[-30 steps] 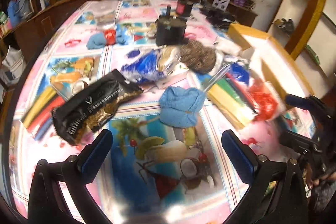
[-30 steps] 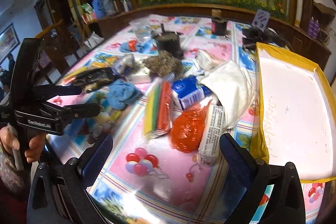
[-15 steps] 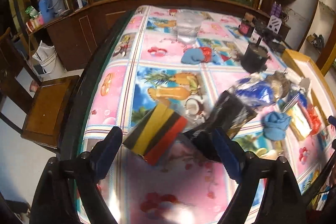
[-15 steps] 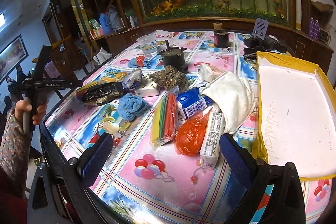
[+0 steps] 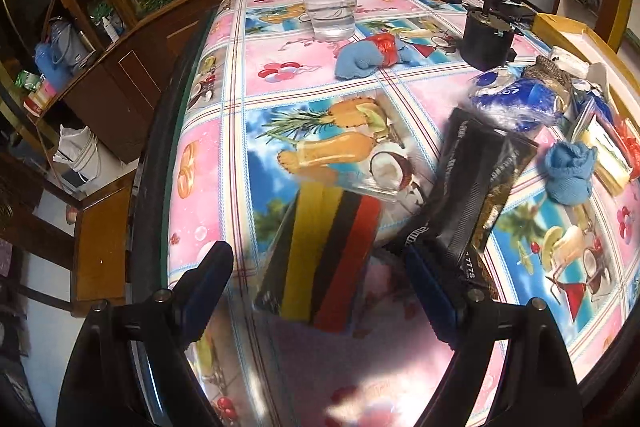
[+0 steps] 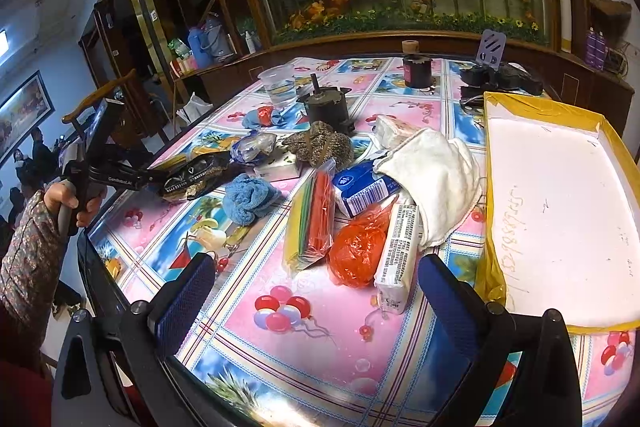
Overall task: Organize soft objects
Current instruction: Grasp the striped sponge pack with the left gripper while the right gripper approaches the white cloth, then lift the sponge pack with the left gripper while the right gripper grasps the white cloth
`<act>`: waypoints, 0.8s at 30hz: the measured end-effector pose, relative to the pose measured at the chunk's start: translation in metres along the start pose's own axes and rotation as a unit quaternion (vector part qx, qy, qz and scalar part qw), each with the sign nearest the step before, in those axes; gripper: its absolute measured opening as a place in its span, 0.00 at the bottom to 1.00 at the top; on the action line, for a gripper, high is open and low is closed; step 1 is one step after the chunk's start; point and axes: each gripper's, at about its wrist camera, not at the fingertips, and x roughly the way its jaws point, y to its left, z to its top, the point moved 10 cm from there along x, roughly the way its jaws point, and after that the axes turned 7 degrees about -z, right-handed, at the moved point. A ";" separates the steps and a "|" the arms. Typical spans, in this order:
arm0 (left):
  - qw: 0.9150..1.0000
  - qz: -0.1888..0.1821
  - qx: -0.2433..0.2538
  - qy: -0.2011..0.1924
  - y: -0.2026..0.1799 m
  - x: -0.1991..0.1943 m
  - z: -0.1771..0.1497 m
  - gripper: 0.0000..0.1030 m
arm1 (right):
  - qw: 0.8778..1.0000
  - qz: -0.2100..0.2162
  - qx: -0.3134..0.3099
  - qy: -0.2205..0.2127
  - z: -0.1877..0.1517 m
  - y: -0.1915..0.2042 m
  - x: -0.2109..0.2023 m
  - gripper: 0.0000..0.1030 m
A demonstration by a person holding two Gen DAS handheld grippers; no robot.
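— While the surface (image 6: 312, 311) with its fruit-print cloth fills both views, what sits on it?
— At its right edge, a yellow-rimmed white tray (image 6: 560, 211). Beside the tray lies a white towel (image 6: 436, 179), draped over a blue-and-white carton (image 6: 360, 187).
— And the grippers?
— The left gripper (image 5: 320, 283) hovers low over a striped packet (image 5: 324, 255), jaws wide, gripping nothing; a black foil bag (image 5: 468, 195) lies just beside its right finger. The right gripper (image 6: 312, 291) hangs above the near edge, jaws wide too, empty.
— Smaller things?
— A blue cloth (image 6: 250, 199) near the bag, an orange plastic bag (image 6: 356, 251) touching a white pack (image 6: 398, 255).
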 end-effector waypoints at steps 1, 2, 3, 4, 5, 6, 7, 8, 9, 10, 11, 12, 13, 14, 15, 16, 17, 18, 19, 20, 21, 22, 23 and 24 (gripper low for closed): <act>1.000 0.003 0.001 0.001 0.000 0.002 0.003 0.84 | 1.000 -0.001 -0.001 0.000 0.000 0.000 0.000 1.00; 1.000 0.007 0.000 0.003 0.000 0.005 0.005 0.79 | 1.000 -0.002 0.000 -0.001 0.000 0.000 -0.001 1.00; 1.000 0.012 -0.003 0.010 0.001 0.010 0.005 0.72 | 1.000 -0.002 0.001 -0.001 0.001 0.000 -0.002 1.00; 1.000 0.015 -0.006 0.023 0.002 0.016 0.002 0.54 | 1.000 -0.003 0.001 -0.002 0.001 -0.001 -0.002 1.00; 0.999 0.013 -0.014 0.029 0.003 0.021 -0.001 0.49 | 1.000 -0.005 0.001 -0.003 0.001 -0.002 -0.004 1.00; 0.999 0.009 -0.022 0.022 0.002 0.022 -0.002 0.48 | 1.000 -0.006 0.001 -0.003 0.001 -0.002 -0.004 1.00; 0.999 0.006 -0.029 0.019 0.002 0.021 -0.004 0.47 | 1.000 -0.007 0.002 -0.003 0.001 -0.004 -0.005 1.00; 0.999 0.008 -0.033 0.017 0.002 0.019 -0.006 0.47 | 1.000 -0.008 0.003 -0.003 0.002 -0.005 -0.005 1.00; 0.999 0.008 -0.037 0.013 0.001 0.016 -0.009 0.46 | 1.000 -0.009 0.003 -0.002 0.002 -0.007 -0.005 1.00; 0.999 0.006 -0.043 0.009 -0.001 0.014 -0.012 0.46 | 1.000 -0.010 0.005 -0.001 0.003 -0.009 -0.004 1.00; 0.999 0.006 -0.051 0.006 -0.002 0.011 -0.015 0.45 | 1.000 -0.011 0.007 -0.001 0.003 -0.010 -0.003 1.00; 0.998 0.007 -0.058 0.002 -0.004 0.008 -0.019 0.45 | 1.000 -0.012 0.009 0.000 0.003 -0.010 -0.002 1.00; 0.998 0.006 -0.069 -0.004 -0.006 0.003 -0.022 0.45 | 1.000 -0.015 0.011 0.001 0.004 -0.012 -0.001 1.00; 0.997 0.000 -0.081 -0.014 -0.009 -0.003 -0.025 0.45 | 1.000 -0.021 0.015 0.003 0.005 -0.015 0.000 1.00; 0.995 -0.009 -0.094 -0.029 -0.012 -0.010 -0.024 0.45 | 1.000 -0.026 0.017 0.004 0.007 -0.018 0.002 1.00; 0.992 -0.026 -0.110 -0.052 -0.018 -0.021 -0.023 0.45 | 0.999 -0.030 0.020 0.004 0.010 -0.022 0.003 1.00; 0.989 -0.040 -0.121 -0.072 -0.024 -0.030 -0.021 0.45 | 0.999 -0.037 0.025 0.003 0.013 -0.027 0.003 1.00; 0.986 -0.057 -0.127 -0.093 -0.034 -0.039 -0.018 0.45 | 0.999 -0.042 0.029 0.003 0.016 -0.031 0.004 1.00; 0.984 -0.066 -0.127 -0.108 -0.043 -0.045 -0.015 0.45 | 0.998 -0.051 0.037 0.004 0.022 -0.037 0.005 1.00; 0.983 -0.069 -0.123 -0.120 -0.053 -0.050 -0.011 0.45 | 0.998 -0.054 0.045 0.004 0.027 -0.042 0.006 1.00; 0.982 -0.068 -0.115 -0.129 -0.064 -0.053 -0.007 0.45 | 0.997 -0.055 0.052 0.005 0.032 -0.045 0.007 1.00; 0.982 -0.072 -0.107 -0.136 -0.079 -0.054 -0.001 0.45 | 0.996 -0.063 0.064 0.009 0.038 -0.052 0.011 1.00; 0.982 -0.082 -0.101 -0.138 -0.092 -0.053 0.003 0.45 | 0.995 -0.067 0.072 0.013 0.043 -0.057 0.015 0.99; 0.981 -0.097 -0.094 -0.140 -0.107 -0.051 0.007 0.45 | 0.994 -0.071 0.080 0.016 0.049 -0.063 0.020 0.99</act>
